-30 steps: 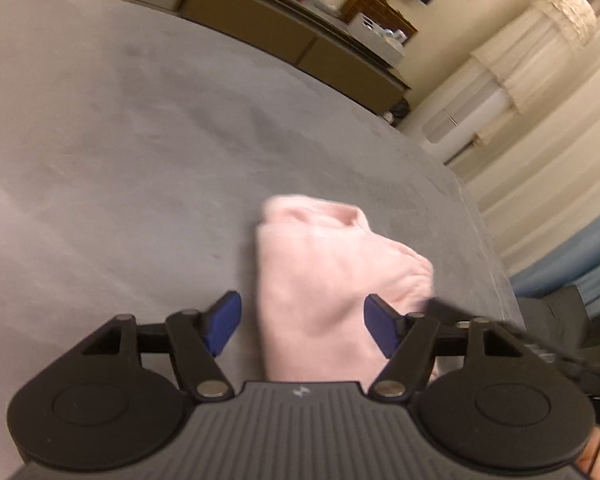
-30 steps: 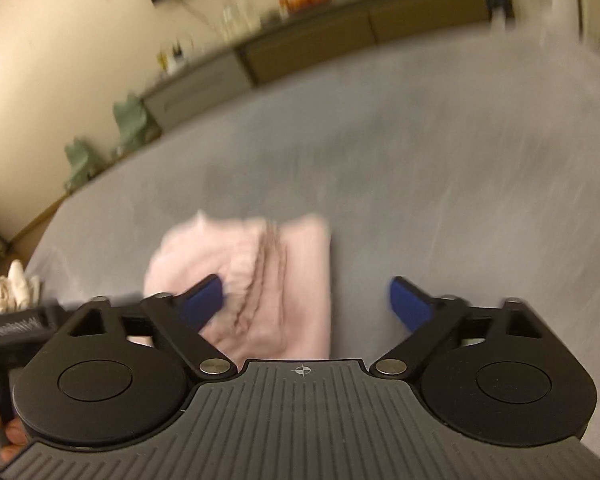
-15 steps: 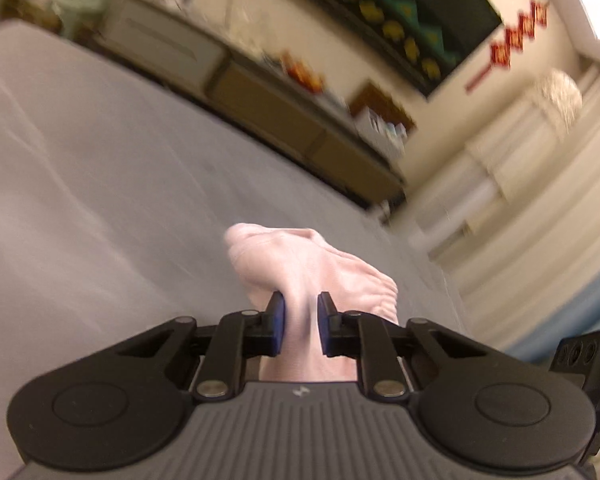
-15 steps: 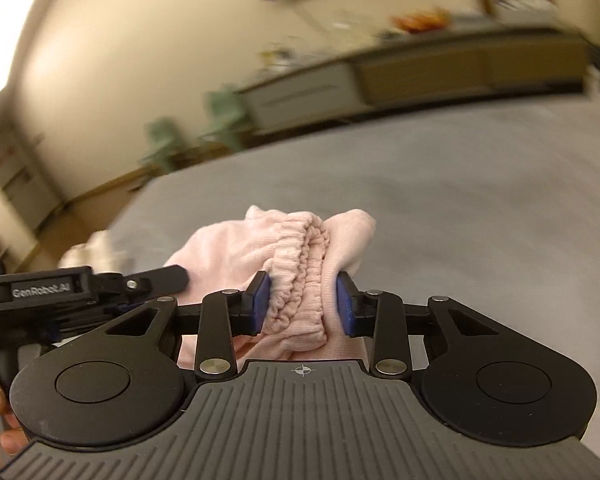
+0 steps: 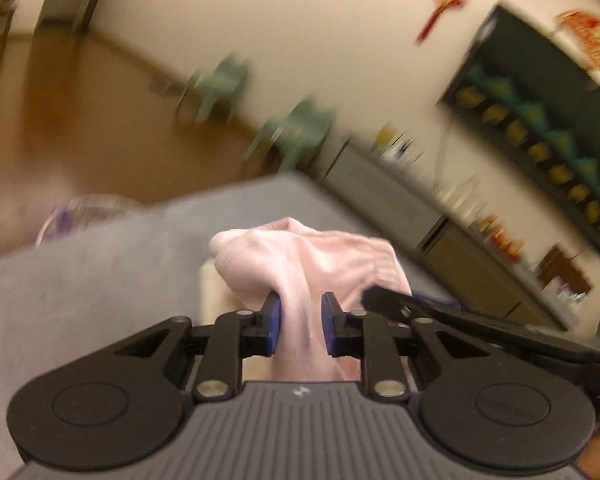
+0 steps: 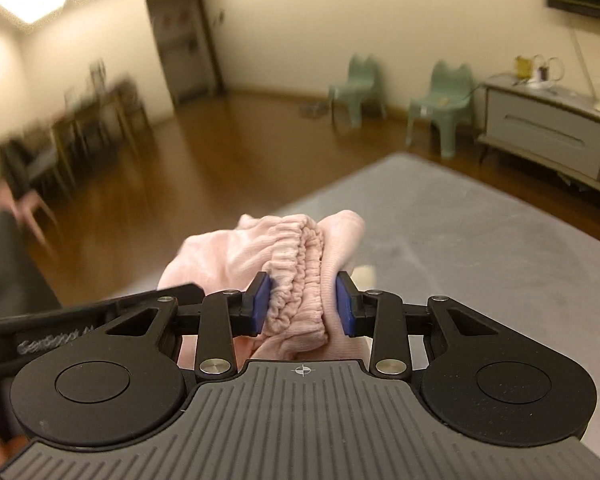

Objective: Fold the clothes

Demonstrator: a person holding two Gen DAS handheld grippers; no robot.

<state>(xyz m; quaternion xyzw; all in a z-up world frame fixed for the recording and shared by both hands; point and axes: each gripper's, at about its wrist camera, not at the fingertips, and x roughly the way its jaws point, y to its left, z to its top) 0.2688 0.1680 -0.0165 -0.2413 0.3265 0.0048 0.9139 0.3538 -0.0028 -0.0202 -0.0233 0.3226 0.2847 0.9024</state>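
Right wrist view: the right gripper (image 6: 302,303) has its jaws clenched on the gathered elastic band of the pink garment (image 6: 260,252), bunched and held above the grey counter (image 6: 480,240), near its far corner. In the left wrist view, the left gripper (image 5: 299,324) grips a fold of the garment (image 5: 316,256) too, jaws pinching cloth. The background is blurred.
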